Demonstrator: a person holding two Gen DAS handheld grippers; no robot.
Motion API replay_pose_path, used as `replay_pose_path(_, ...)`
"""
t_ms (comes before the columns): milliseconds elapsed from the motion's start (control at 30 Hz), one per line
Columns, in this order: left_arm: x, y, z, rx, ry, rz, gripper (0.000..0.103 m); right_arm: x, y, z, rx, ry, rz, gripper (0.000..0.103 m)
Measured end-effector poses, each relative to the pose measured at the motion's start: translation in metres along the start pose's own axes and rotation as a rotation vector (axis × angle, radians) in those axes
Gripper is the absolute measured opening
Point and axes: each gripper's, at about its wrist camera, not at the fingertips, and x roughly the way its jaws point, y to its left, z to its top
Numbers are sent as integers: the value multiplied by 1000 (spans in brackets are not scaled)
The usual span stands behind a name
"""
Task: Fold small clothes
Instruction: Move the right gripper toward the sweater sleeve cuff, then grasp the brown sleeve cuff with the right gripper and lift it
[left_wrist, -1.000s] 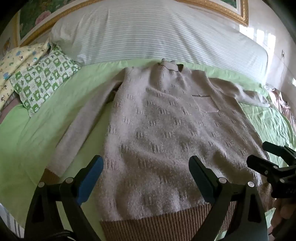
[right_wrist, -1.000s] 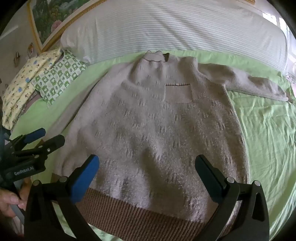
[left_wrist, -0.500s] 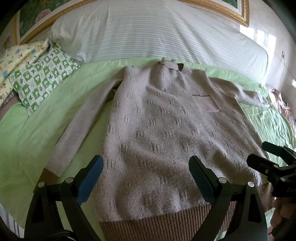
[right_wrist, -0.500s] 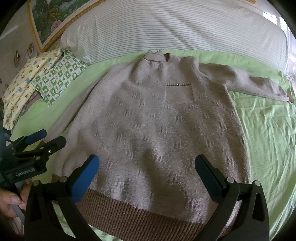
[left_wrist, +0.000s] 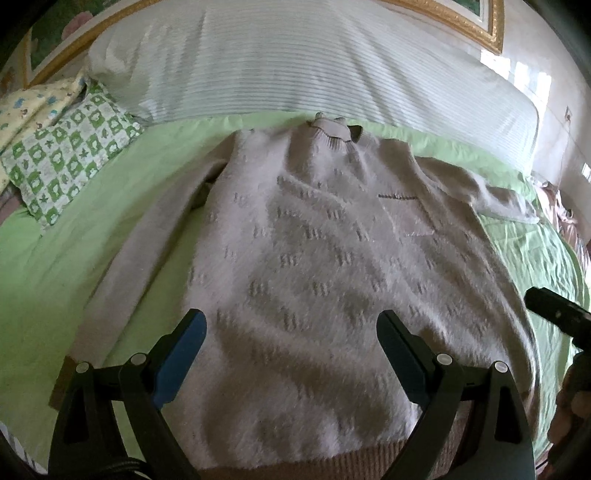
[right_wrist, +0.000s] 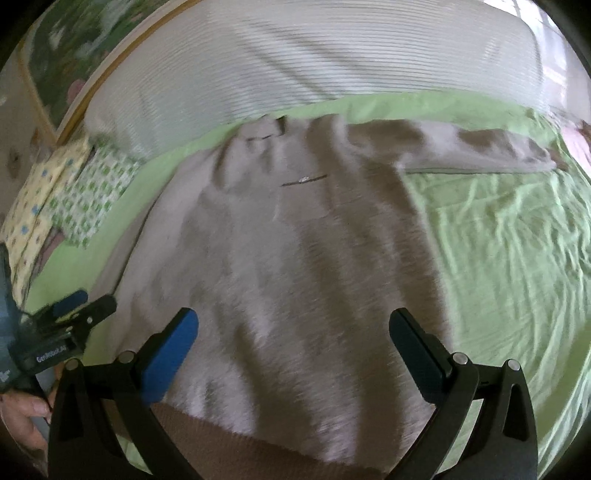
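Spread flat, front up, across a green sheet (left_wrist: 92, 236): a beige knit sweater (left_wrist: 325, 266), collar (left_wrist: 334, 129) at the far end just short of a striped white bolster (left_wrist: 295, 62), brown ribbed hem (right_wrist: 229, 435) at the near edge. On the chest, a small pocket (left_wrist: 406, 218) with a dark top line. Left sleeve (left_wrist: 147, 258) angled down beside the body towards the near left; right sleeve (right_wrist: 472, 151) stretched out to the far right over the sheet. Over the near part of the sweater, the left gripper (left_wrist: 291, 350), jaws spread wide and holding nothing, blue pad (left_wrist: 181, 354) on one finger. Likewise the right gripper (right_wrist: 295, 350), released, hovering above the hem area, also empty. Whether either set of fingertips touches the knit, impossible to tell. Far left, a green-and-white checked pillow (left_wrist: 70, 158) next to a yellow patterned one (left_wrist: 33, 107). Behind the bolster, a gilt picture frame (left_wrist: 476, 18). Right wrist view heavily motion-blurred
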Motion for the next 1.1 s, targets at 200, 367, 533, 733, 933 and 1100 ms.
replay_pose_path(200,24,-13,25,9,18,-10,94,-2,-50,29,71,-54,-45,103)
replay_pose_path(367,54,-18,56,18,41,-1,94,-4,-123,65,189,-102,-123,103)
replay_pose_path(533,90,-21,92,13,62,1,94,-4,-214,105,366,-151,-211,91)
replay_pose_path(733,135,-31,137,23,75,-9,94,10,-315,145,591,-181,-300,75)
replay_pose_path(933,174,-36,166,9,84,-21,94,36,-372,169,699,-163,-362,71)
replay_pose_path(1100,201,-42,168,18,123,-22,94,45,-389,176,728,-171,-367,33)
